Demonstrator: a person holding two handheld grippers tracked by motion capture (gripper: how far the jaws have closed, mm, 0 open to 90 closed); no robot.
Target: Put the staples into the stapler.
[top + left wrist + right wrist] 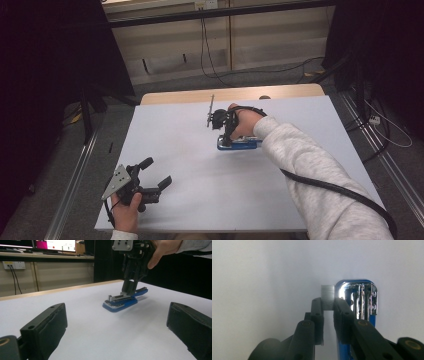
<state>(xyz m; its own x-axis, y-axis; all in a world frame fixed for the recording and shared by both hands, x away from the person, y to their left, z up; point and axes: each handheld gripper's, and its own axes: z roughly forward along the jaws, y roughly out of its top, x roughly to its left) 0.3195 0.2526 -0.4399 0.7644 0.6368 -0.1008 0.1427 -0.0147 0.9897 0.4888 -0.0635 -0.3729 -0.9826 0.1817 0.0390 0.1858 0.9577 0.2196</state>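
Our right gripper pinches a silver staple strip just left of the open blue stapler; no writing is readable.

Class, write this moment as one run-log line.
right gripper: shut on staple strip, beside blue stapler | left gripper: open, holding nothing | table: white

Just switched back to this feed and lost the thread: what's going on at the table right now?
A person is working at a white table with a gripper in each hand. The right gripper is down beside an opened blue stapler, its jaws closed on a strip of staples next to the stapler's shiny metal front. Whether the strip is going in or coming out can't be told. The left gripper rests near the table's front edge, jaws wide open and holding nothing.
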